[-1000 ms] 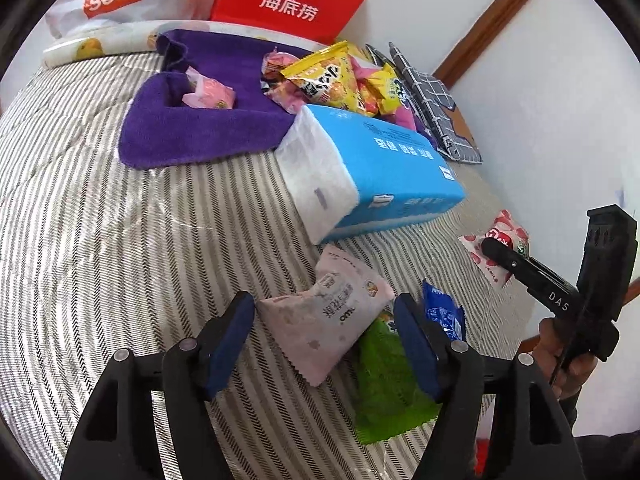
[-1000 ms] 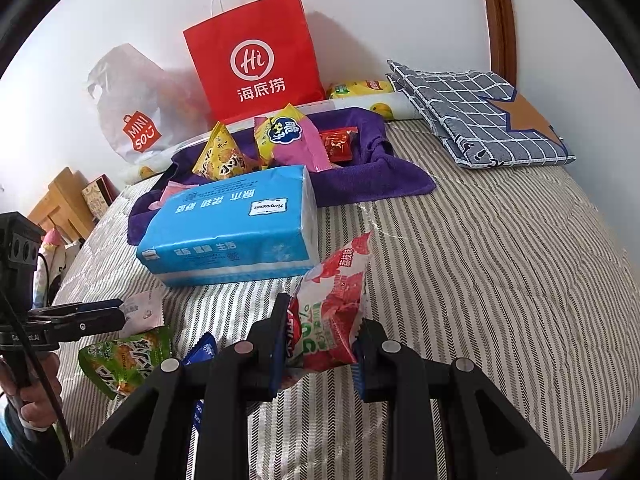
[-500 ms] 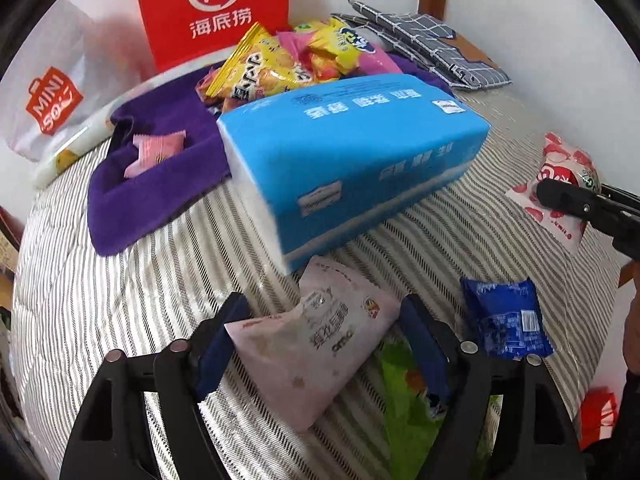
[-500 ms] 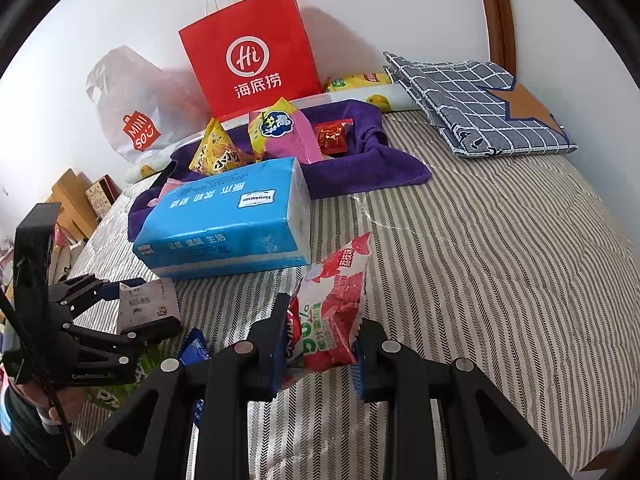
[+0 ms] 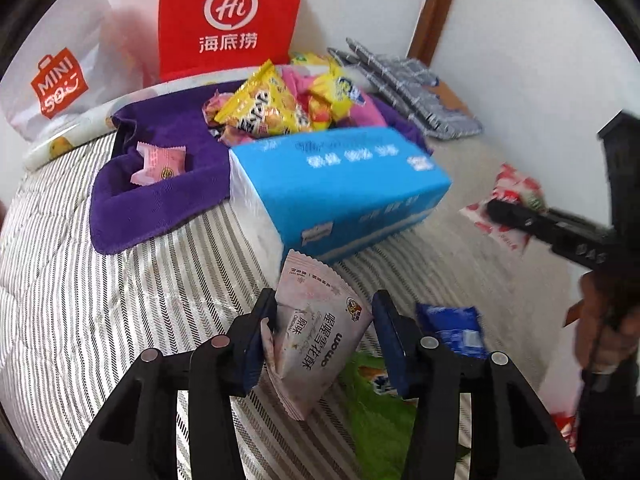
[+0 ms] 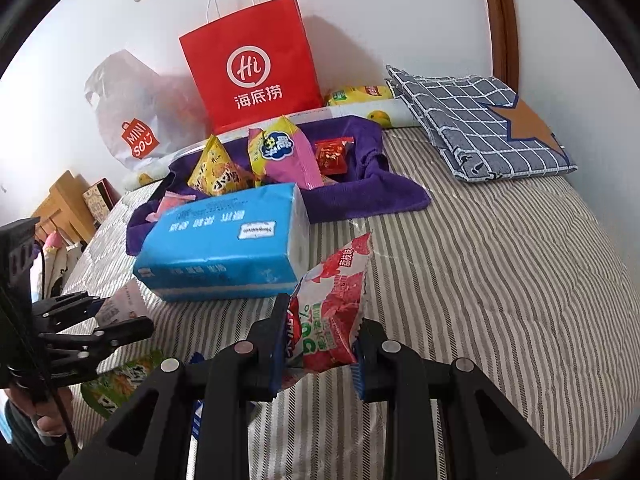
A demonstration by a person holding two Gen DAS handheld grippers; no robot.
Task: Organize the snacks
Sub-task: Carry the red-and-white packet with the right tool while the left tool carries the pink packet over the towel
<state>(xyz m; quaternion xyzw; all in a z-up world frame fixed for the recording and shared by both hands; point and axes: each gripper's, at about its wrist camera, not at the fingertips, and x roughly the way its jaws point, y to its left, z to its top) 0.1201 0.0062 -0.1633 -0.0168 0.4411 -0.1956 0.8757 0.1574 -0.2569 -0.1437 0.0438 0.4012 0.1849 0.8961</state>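
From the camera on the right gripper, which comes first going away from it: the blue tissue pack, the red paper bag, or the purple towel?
Starting from the right gripper:
1. Blue tissue pack, just ahead, a little to the left.
2. Purple towel, behind the pack, with snacks piled on it.
3. Red paper bag, farthest, standing at the wall.

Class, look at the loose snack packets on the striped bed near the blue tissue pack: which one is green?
The green packet, lying flat beneath the left hand-held gripper. The packet beside it is blue; the two held packets are pale pink and red.
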